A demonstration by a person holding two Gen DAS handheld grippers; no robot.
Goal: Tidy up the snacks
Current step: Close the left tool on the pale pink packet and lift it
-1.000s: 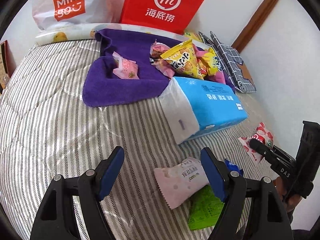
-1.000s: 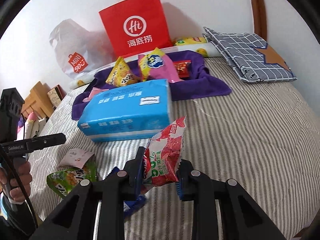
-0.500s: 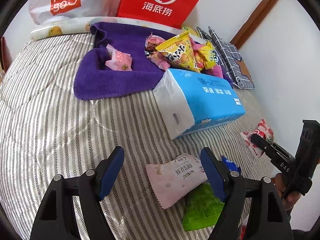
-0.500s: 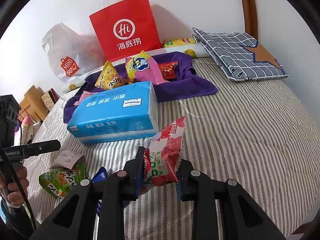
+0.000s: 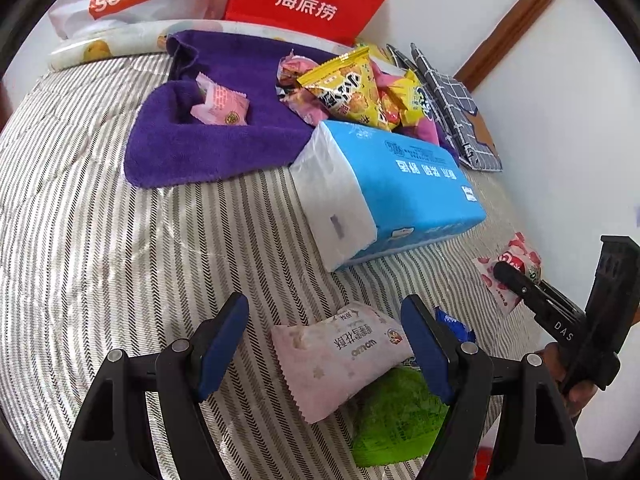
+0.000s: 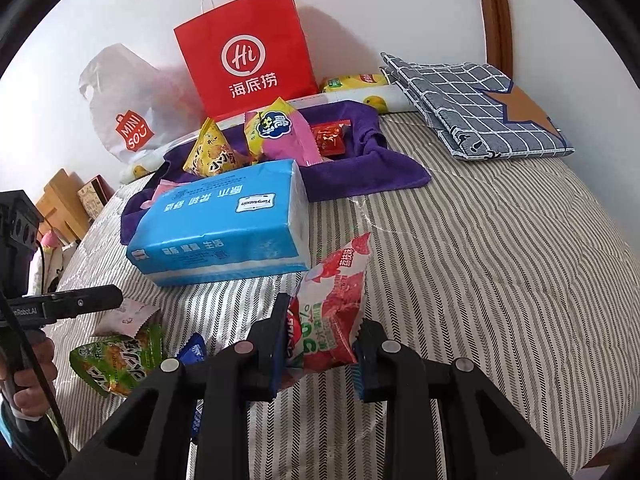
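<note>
Two grippers over a striped bed, right gripper (image 6: 320,340) clamping a red snack packet (image 6: 332,308) (strawberry print), left gripper (image 5: 324,344) spread wide around a pale pink packet (image 5: 340,352).

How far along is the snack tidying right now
Partly done: several packets already sit on the purple towel, including a yellow triangular bag. In hand: the right gripper is shut on the red strawberry packet. Left: the pale pink packet, green packet and small blue packet lie on the bed, with the left gripper open over them.

Striped bed (image 5: 100,248), purple towel (image 5: 208,148), blue tissue pack (image 5: 400,188), pink packet (image 5: 340,356), checked cushion (image 6: 480,108)
</note>
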